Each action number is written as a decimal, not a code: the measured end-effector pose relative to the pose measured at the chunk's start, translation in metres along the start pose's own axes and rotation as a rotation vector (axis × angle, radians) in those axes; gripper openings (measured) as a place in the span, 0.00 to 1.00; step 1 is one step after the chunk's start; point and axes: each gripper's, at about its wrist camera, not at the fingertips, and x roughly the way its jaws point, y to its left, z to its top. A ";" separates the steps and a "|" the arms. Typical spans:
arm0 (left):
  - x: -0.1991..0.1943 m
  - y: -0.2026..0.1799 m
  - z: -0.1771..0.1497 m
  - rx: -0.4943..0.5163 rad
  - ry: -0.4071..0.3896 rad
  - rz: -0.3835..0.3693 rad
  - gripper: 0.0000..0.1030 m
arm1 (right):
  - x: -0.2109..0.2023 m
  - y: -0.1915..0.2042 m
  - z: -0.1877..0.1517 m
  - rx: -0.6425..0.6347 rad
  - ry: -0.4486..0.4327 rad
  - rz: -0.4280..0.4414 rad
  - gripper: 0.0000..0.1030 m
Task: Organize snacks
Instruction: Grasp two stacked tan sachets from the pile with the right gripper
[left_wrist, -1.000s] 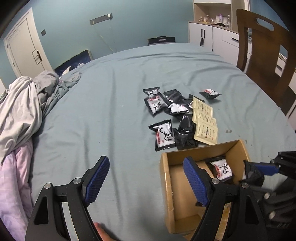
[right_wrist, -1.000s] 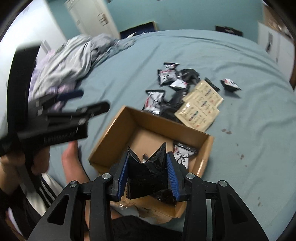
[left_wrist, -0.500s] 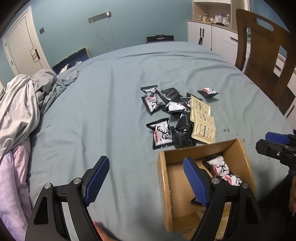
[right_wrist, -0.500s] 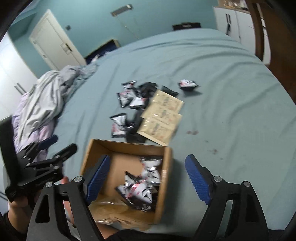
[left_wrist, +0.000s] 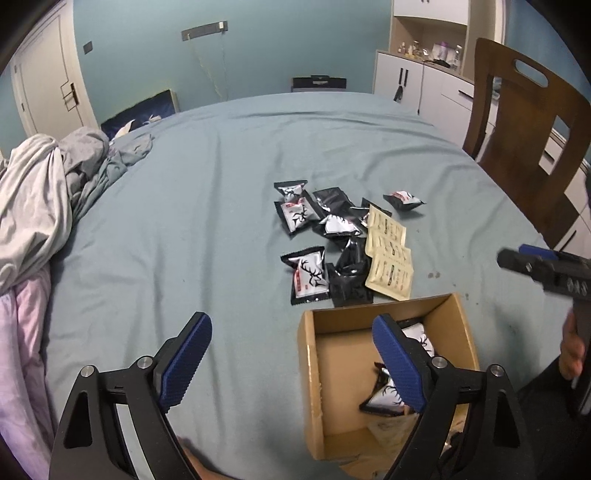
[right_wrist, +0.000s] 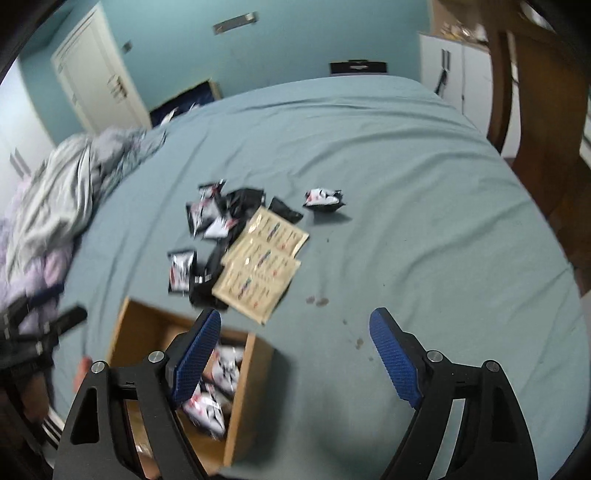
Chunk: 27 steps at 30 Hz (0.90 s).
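The left gripper (left_wrist: 291, 354) hangs spread wide with nothing between its blue pads, its jaws having just opened a little further, one finger over the near cardboard box (left_wrist: 309, 376). The right gripper (right_wrist: 295, 352) (empty too) has just opened and stands wide above the bed (right_wrist: 424, 229), right of the box. Snack packets (left_wrist: 384, 400) lie inside the box; more loose packets (left_wrist: 308, 275) and tan sachets (left_wrist: 389, 275) are scattered on the bed just beyond it.
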 end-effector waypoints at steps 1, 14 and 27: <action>0.002 -0.001 0.000 0.005 0.007 -0.008 0.88 | 0.000 0.000 0.000 0.000 0.000 0.000 0.80; 0.025 -0.013 0.003 0.045 0.090 -0.055 0.95 | 0.125 0.004 0.038 0.098 0.280 0.109 0.80; 0.037 -0.011 0.005 0.035 0.117 -0.058 0.95 | 0.211 0.024 0.070 0.064 0.424 0.149 0.85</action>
